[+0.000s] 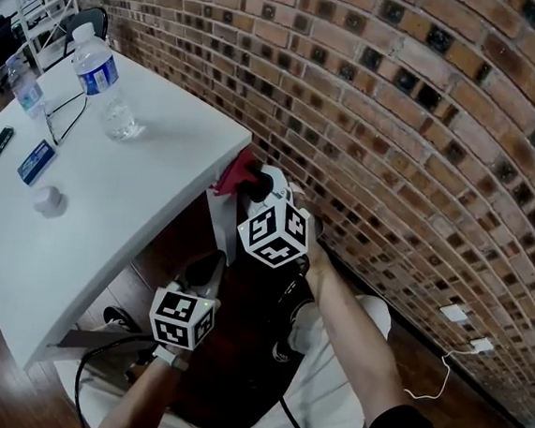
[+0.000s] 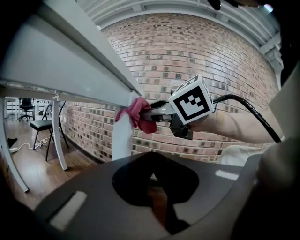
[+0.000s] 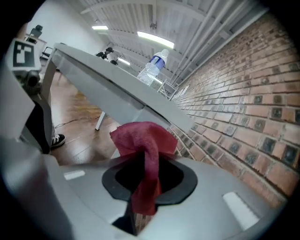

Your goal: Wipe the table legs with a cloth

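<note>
Brick wall (image 1: pixel 429 102) stands close behind the white table (image 1: pixel 158 179). The corner leg (image 2: pixel 121 140) is just beside the wall. Right gripper (image 3: pixel 145 187) is clamped on a red cloth (image 3: pixel 145 145), which is pressed at the leg top under the table edge. Left gripper (image 2: pixel 157 187) has jaws together and empty, lower and apart. Two bottles (image 1: pixel 101 84) are on the table, and a cable (image 1: pixel 446 367) is on the floor.

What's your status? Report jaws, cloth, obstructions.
Jaws: right gripper shut on red cloth; left gripper shut, empty, held low. Cloth against top of table leg. Nothing seen blocking the leg.
</note>
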`<state>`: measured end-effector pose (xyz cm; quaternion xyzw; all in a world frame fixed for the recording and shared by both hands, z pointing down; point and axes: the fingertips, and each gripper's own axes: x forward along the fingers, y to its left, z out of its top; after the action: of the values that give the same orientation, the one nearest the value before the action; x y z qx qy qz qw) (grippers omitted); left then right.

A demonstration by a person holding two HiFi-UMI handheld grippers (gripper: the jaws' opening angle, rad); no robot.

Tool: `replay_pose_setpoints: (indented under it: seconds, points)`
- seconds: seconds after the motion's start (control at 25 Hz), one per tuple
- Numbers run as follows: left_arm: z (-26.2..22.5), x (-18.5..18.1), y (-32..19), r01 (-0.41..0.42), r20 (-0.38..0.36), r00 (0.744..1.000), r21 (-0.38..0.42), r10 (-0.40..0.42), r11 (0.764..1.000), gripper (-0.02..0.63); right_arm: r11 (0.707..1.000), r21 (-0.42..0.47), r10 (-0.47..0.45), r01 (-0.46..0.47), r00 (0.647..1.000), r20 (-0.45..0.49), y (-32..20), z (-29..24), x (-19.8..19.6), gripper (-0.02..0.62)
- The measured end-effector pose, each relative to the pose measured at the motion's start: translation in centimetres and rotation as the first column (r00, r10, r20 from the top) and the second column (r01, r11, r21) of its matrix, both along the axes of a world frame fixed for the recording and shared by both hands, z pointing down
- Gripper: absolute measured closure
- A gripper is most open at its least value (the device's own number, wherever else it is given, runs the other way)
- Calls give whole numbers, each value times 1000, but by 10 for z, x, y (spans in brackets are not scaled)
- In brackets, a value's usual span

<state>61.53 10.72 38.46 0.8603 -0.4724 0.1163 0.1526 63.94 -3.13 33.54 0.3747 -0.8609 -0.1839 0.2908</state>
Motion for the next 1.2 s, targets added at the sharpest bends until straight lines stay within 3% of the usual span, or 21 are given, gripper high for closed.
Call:
replay_pose_setpoints:
  seconds: [0.4, 0.8, 1.2]
  points:
    - [22, 4, -8, -14, 22, 1000, -34, 15, 999, 606, 989, 107, -86, 101, 987, -132, -17, 24, 2, 541]
    - [62, -4, -24, 1, 55, 998, -94, 4, 996, 606, 965, 140, -198, 220, 968, -153, -44, 59, -12, 545]
    - [106, -10, -33, 20, 88, 996, -166, -5, 986, 606, 955, 0, -293, 296, 945, -145, -38, 146, -20, 546]
